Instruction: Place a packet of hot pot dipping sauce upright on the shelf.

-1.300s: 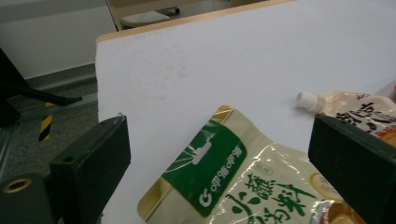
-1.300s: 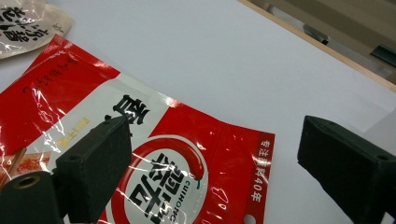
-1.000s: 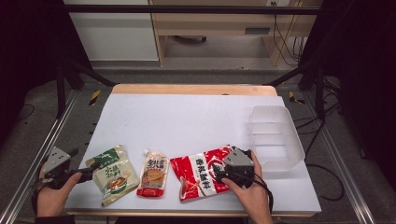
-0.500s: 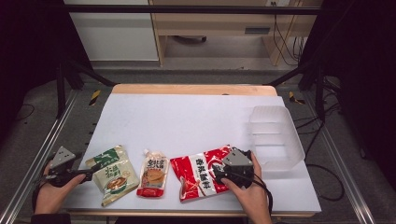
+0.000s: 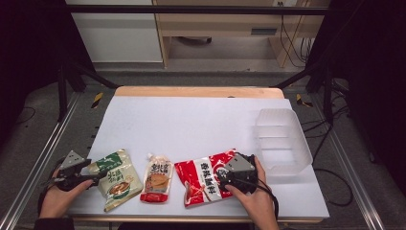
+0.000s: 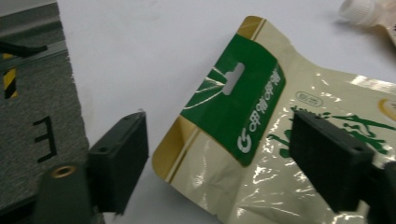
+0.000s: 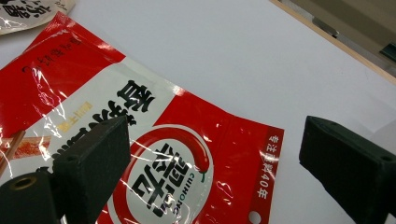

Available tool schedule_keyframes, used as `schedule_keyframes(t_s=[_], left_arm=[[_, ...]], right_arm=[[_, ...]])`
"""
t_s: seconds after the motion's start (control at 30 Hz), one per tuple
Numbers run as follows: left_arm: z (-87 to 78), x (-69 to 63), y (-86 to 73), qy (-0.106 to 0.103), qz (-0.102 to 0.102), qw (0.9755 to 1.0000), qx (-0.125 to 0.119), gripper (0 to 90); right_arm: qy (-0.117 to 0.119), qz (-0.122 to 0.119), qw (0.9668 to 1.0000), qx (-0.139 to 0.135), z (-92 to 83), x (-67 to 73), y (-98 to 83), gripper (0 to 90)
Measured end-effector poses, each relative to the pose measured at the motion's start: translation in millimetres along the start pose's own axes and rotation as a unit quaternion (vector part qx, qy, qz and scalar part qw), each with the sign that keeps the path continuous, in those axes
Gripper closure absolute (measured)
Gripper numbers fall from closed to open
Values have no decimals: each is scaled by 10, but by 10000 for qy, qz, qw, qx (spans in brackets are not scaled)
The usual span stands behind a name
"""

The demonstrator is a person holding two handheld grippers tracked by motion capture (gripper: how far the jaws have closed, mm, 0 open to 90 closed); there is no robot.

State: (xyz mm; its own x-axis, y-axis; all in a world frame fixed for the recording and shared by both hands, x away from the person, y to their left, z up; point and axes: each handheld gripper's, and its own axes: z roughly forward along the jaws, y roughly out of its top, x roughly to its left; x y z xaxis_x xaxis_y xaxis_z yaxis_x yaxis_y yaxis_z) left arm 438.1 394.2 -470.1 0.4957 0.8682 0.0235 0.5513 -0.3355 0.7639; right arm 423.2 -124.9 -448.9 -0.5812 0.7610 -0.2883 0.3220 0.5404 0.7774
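Green pouch (image 6: 261,135) corner between closing jaws of left hand-held gripper (image 6: 219,158), pads not touching

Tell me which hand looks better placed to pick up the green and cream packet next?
The left. Its gripper already straddles the green and cream packet, and its jaws have just been closing around the corner without pinching it yet. The right gripper hovers open over the red packet, farther off.

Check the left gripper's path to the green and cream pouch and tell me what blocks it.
Nothing visible blocks it. The left gripper, its jaws just closing but still apart, straddles the green and cream pouch at its top corner, one jaw over bare table, the other over the pouch.
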Motion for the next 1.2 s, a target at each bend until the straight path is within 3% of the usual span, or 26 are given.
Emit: schedule_keyframes(t_s=[0.13,0.23,0.27,0.4,0.43,0.6,0.77,0.83,0.97,1.2], left_arm=[[-48,-43,8,-52,47,10000,-18,256],[-109,-44,-2,-100,-47,9998,-150,324],[-165,-60,-18,-227,-142,9994,-240,335],[-259,-154,-49,-368,24,9992,-182,386],[-265,-159,-50,-351,103,9992,-137,395],[-152,-115,-44,-355,81,9993,-61,432],[-161,-98,-79,-624,68,9980,25,594],[-150,-114,-93,-580,213,9980,160,603],[-129,-116,-65,-394,254,9988,170,650],[-123,-94,-20,-134,208,9993,295,865]], right_arm=[[-15,-14,10000,-23,-15,-1,1,94],[-7,-39,10000,-4,-14,-1,0,95],[-4,-83,10000,16,-18,7,1,94],[-2,-140,9999,58,-17,36,-2,92],[6,-158,9998,81,-15,37,-3,93],[35,-192,9997,133,16,32,-14,93],[64,-215,9996,173,28,52,-13,96],[85,-214,9996,181,27,60,-13,96],[94,-225,9996,174,24,63,-12,96],[91,-210,9996,155,20,53,-14,95]])
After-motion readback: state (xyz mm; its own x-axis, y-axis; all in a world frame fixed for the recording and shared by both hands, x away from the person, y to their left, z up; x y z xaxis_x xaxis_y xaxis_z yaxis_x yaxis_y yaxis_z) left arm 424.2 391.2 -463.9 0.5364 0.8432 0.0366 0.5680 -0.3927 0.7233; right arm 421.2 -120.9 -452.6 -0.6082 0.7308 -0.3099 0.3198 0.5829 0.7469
